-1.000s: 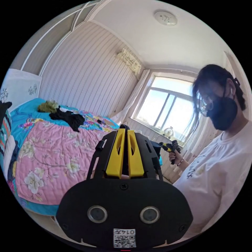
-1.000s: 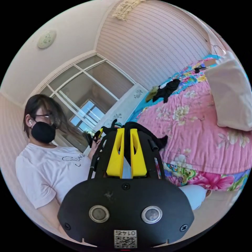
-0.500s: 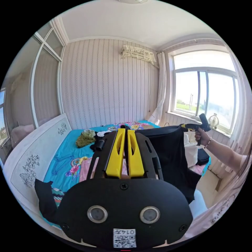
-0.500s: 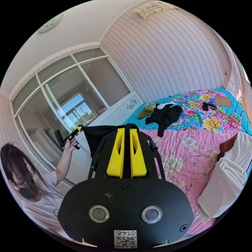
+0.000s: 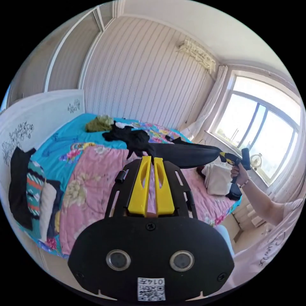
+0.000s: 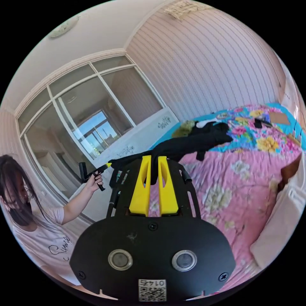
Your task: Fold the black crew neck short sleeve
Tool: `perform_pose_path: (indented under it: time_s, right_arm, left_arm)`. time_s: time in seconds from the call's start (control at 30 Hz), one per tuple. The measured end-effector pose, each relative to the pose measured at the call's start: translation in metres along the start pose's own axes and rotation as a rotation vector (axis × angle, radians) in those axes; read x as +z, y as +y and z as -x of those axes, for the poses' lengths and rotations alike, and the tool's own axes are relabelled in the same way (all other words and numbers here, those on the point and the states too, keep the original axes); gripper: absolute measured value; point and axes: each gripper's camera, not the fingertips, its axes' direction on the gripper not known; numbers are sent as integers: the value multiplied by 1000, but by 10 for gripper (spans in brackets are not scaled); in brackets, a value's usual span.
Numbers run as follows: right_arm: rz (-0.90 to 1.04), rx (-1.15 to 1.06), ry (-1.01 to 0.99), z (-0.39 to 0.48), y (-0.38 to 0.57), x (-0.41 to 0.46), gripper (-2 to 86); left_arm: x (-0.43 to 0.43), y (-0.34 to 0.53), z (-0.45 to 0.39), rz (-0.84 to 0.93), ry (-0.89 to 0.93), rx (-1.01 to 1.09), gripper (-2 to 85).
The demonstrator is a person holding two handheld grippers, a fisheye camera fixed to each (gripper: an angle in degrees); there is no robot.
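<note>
The black crew neck short sleeve shirt (image 5: 186,154) hangs stretched in the air above the bed, pulled out nearly flat between both grippers. In the left gripper view my left gripper (image 5: 151,158) is shut on one end of it, and the right gripper (image 5: 230,158), held in a hand, pinches the other end. From the right gripper view, my right gripper (image 6: 154,158) is shut on the shirt (image 6: 180,147). The left gripper (image 6: 101,168) holds the far end in the person's other hand.
A pink floral quilt (image 5: 92,178) covers the bed beneath. A black clothes pile (image 5: 127,138) and a green garment (image 5: 98,123) lie near the white headboard (image 5: 38,111). Folded stacks sit at the bed's edges (image 5: 32,191), with white ones (image 5: 220,178) near the window (image 5: 264,134).
The shirt hung down as a spread sheet half a second ago; now it is swung up flat over the bed. Both cameras have tipped toward the quilt.
</note>
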Motion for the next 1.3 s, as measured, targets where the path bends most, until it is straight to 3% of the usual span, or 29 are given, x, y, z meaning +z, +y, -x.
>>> perform_pose_path:
  time_s: [0.13,0.3,0.53,0.8,0.97,1.13,1.3]
  right_arm:
    - [159,235,3,-70,100,50,21]
    - [312,479,-42,-115,212,86,21]
    - [385,534,-96,-120,246,92,19]
    - [507,512,121,-121,256,95,12]
    - [522,483,217,-114,261,105,23]
    - [451,415,260,-85,254,126,64]
    - [439,329,446,-65,247,163,107]
  left_arm:
    - [57,104,39,264,37,-116,-9]
    - [78,182,62,460,36,-189,-8]
    - [77,207,77,454,57,-156,-7]
    - [100,219,91,541,7,-124,-5]
    - [102,227,97,534,-146,-123,-9]
    - [121,230,103,500,-115,-165,2]
    - [163,230,100,553,-73,-151,32]
